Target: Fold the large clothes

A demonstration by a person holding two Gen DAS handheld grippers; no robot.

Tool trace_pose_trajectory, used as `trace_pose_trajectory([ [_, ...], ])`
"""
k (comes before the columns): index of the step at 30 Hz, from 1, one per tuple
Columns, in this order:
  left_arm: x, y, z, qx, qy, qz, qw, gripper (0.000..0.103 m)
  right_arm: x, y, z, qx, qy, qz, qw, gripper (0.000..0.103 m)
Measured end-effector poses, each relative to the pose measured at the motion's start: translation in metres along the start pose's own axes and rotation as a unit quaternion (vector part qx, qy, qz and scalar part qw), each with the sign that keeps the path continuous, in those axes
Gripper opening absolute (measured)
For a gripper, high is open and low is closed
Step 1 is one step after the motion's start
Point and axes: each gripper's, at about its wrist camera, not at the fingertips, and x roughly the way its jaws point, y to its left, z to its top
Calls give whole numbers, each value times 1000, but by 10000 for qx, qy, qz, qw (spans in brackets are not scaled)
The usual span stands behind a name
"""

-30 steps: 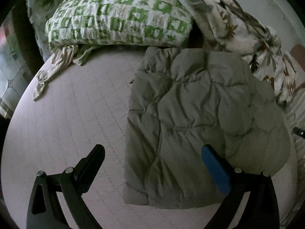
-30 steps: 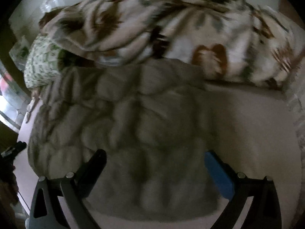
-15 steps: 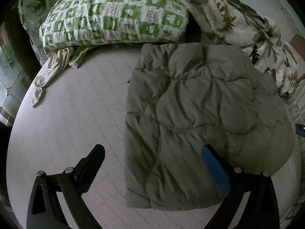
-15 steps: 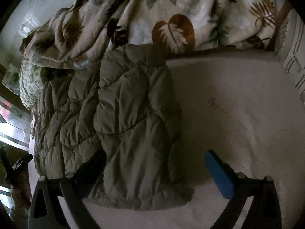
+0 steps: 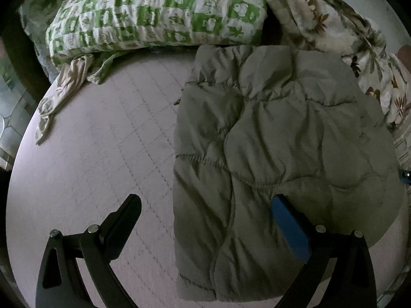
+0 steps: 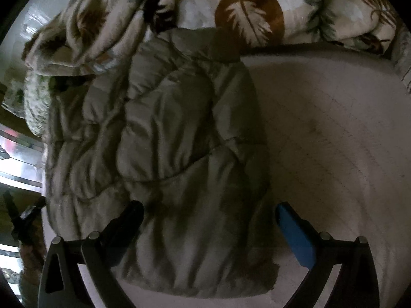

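An olive-grey quilted jacket (image 5: pixel 277 154) lies folded into a rough rectangle on the pale bed sheet (image 5: pixel 97 154). It also shows in the right wrist view (image 6: pixel 164 159). My left gripper (image 5: pixel 205 205) is open and empty, hovering over the jacket's near left edge, its blue finger above the cloth. My right gripper (image 6: pixel 208 210) is open and empty above the jacket's near right corner, straddling its right edge.
A green-and-white patterned pillow (image 5: pixel 154 12) lies at the head of the bed, with a beige cloth (image 5: pixel 64 84) hanging from it. A leaf-print blanket (image 6: pixel 231 7) is bunched behind the jacket. Bare sheet (image 6: pixel 334 141) spreads right of the jacket.
Both grippers have pulled back from the jacket and stayed open. The right view has swung to the right, showing more bare sheet. The jacket lies as it did.
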Motion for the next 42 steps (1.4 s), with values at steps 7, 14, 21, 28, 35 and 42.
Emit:
trace_pose_trajectory([
  [7, 35, 5, 21, 193, 598, -396, 9972, 103, 15, -13, 5, 48, 169, 82, 9998, 103],
  [14, 68, 9, 37, 540, 1155, -763, 9889, 103, 31, -26, 18, 78, 300, 329, 9990, 103],
  [21, 91, 1, 38, 606, 1291, -794, 9866, 103, 60, -45, 34, 172, 593, 769, 9951, 103],
  [28, 109, -6, 46, 572, 1581, -836, 9822, 103, 84, -62, 41, 152, 733, 1190, 9901, 103],
  [35, 112, -11, 49, 476, 1511, -819, 9840, 103, 84, -56, 46, 91, 687, 1082, 9917, 91],
  [42, 91, -16, 42, 507, 1326, -1099, 9838, 55, 70, -51, 42, -28, 379, 1278, 9911, 51],
])
